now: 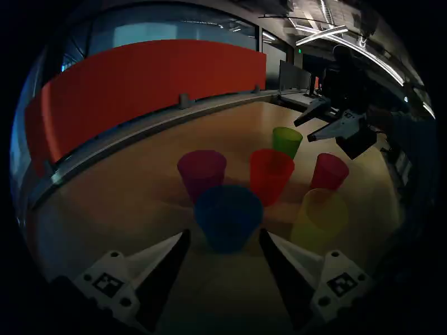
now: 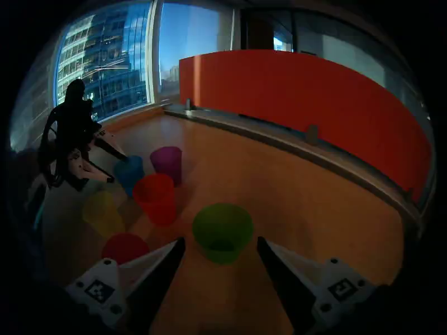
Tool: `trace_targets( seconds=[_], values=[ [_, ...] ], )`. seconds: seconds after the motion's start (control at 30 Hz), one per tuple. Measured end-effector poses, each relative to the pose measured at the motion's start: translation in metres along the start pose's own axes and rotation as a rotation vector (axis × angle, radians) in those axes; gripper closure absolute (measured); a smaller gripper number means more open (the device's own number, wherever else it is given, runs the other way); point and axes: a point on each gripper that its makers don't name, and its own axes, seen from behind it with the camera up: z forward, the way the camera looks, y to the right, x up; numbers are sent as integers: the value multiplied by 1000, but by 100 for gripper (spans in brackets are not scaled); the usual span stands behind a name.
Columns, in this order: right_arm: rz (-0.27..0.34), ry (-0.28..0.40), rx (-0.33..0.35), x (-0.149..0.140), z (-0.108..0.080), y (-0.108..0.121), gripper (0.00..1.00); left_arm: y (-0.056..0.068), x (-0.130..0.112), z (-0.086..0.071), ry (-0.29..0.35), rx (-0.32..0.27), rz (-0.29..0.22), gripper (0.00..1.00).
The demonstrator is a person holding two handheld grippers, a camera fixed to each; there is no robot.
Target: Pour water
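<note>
Six translucent cups stand upright on the wooden table [image 1: 139, 184]. The blue cup [image 1: 228, 218] sits just ahead of my left gripper [image 1: 223, 234], whose fingers are open on either side of it. Behind it are a purple cup [image 1: 202, 173], a red cup [image 1: 271, 174], a green cup [image 1: 287, 140], a magenta cup [image 1: 329, 170] and a yellow cup [image 1: 319, 218]. My right gripper [image 2: 219, 241] is open, with the green cup [image 2: 222, 230] between its fingertips. From there the red cup [image 2: 155, 196], purple cup [image 2: 167, 162] and blue cup [image 2: 128, 172] stand beyond.
A red partition [image 1: 145, 89] runs along the table's far edge, with a raised rail [image 2: 313, 148] at its foot. Windows [image 2: 112, 56] lie behind. Office chairs and monitors [image 1: 293, 75] stand at the table's end. Bare wood [image 2: 313, 212] stretches to the right of the green cup.
</note>
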Motion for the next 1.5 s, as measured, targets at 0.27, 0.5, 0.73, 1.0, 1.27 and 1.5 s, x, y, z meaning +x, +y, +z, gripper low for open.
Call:
trace_targets(
  seconds=[0.27,0.5,0.73,1.0,1.27,1.5],
  values=[
    [-9,-17,9,-5,9,-2,0,0,5,11,0,-10,10,9],
    [-10,-30,13,-8,20,-2,0,3,6,18,-5,-22,13,8],
    [-10,-40,13,-8,32,-1,0,3,7,26,-11,-27,13,9],
    [-6,-44,20,-7,42,-1,0,2,7,32,-11,-31,8,8],
    [-12,-48,18,-8,46,-1,0,5,8,34,-3,-45,-10,14],
    [-14,-50,17,-7,47,-1,0,5,8,34,-2,-46,-4,14]
  ],
)
